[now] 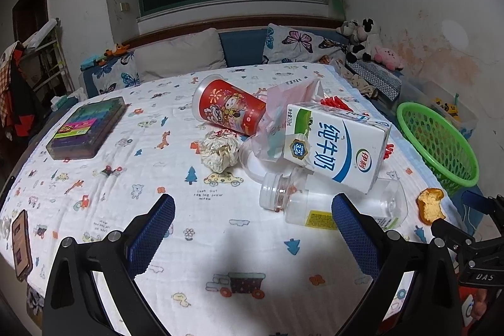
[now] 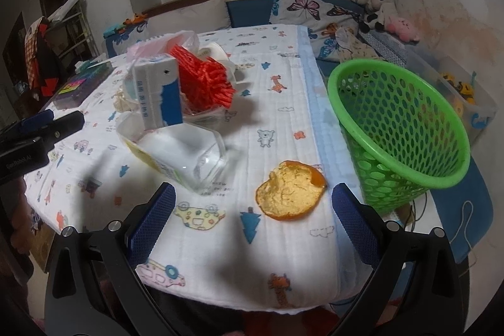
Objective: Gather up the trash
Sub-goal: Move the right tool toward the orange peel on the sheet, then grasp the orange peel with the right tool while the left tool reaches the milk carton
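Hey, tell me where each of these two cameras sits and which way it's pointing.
Left wrist: on the left gripper, facing across the bed at the white milk carton and clear plastic jar; its open blue-padded fingers show.
Right wrist: on the right gripper, over the orange peel beside the green mesh basket; open fingers show.
Shared: carton, jar, peel, basket, each other's gripper.

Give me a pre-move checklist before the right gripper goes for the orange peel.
1. Right gripper open and holding nothing: ok.
2. Peel lies free on the sheet, nothing touching it: ok.
3. Peel sits ahead between the jaws: ok.
4. Green basket mouth open toward the bed: ok.
5. Basket already holds something: cannot tell.
6. Left gripper open, clear of the peel: ok.
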Motion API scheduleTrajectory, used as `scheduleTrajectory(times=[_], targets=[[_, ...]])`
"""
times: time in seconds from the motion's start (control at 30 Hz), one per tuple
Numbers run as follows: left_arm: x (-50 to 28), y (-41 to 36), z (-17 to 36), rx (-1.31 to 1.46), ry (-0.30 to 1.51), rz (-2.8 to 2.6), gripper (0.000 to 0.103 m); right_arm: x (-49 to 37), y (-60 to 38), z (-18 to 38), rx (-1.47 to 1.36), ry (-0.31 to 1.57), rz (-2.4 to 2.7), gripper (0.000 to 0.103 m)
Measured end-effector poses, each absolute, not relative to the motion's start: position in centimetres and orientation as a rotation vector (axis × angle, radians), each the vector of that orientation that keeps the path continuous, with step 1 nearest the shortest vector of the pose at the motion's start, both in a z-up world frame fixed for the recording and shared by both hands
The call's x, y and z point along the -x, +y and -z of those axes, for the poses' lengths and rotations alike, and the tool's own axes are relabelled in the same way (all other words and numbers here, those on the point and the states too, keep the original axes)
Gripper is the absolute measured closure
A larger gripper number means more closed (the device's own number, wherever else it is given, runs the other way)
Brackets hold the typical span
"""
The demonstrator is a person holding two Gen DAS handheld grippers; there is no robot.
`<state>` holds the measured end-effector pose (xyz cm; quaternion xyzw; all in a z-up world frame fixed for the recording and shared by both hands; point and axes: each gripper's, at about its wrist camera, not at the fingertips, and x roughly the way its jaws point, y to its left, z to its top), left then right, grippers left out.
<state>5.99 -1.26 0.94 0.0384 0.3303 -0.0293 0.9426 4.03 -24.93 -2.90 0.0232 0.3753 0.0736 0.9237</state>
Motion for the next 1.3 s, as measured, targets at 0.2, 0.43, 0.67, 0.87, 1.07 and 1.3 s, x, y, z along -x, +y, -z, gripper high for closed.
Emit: scheduleTrajectory(times=[0.2, 0.43, 0.67, 0.87, 1.07, 1.3], targets=[[-7.3, -1.5, -0.6, -0.072, 0.696, 0.068, 0.006, -5.4, -25.8, 4.4, -0.033, 0.807, -0.142, 0.006], [-8.8, -1.8, 0.0, -0.064, 0.723, 0.07, 0.006, -6.9, -26.4, 5.9, -0.025, 0.847, -0.145, 0.01], [-9.8, -2.3, 0.5, -0.069, 0.741, 0.073, 0.006, -7.9, -26.6, 6.7, 0.005, 0.862, -0.144, 0.019], [-10.4, -2.9, 0.9, -0.074, 0.757, 0.08, 0.006, -8.2, -26.4, 6.9, 0.069, 0.85, -0.131, 0.031], [-10.7, -3.4, 1.0, -0.075, 0.763, 0.087, 0.006, -7.9, -26.5, 6.9, 0.1, 0.835, -0.127, 0.043], [-11.2, -3.0, 0.9, -0.061, 0.761, 0.085, 0.006, -7.5, -26.9, 6.4, 0.062, 0.821, -0.146, 0.052]])
